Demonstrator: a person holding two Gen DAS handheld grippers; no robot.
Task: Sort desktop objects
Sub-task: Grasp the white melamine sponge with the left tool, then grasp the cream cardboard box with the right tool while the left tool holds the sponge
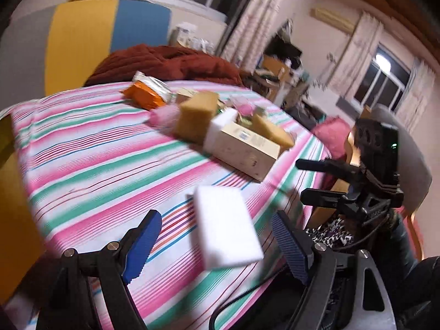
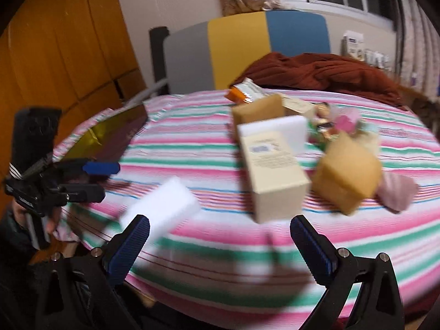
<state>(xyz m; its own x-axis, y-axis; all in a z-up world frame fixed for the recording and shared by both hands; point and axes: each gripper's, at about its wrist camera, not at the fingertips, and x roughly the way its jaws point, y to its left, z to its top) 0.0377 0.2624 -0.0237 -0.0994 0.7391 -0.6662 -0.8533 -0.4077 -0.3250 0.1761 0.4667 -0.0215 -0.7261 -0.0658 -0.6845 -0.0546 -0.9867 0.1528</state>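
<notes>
The white sponge block (image 1: 228, 228), judged light and squashy, is lying near the striped surface (image 1: 82, 148) edge before the wide-open, empty left tool (image 1: 217, 243), best pinched across its long sides.

white sponge block (image 1: 227, 227), flat, table's near edge

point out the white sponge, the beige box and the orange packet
white sponge (image 1: 228, 228), left wrist view, middle of its top face
beige box (image 2: 275, 176), right wrist view, middle of its long top face
orange packet (image 1: 144, 95), left wrist view, its orange side
</notes>
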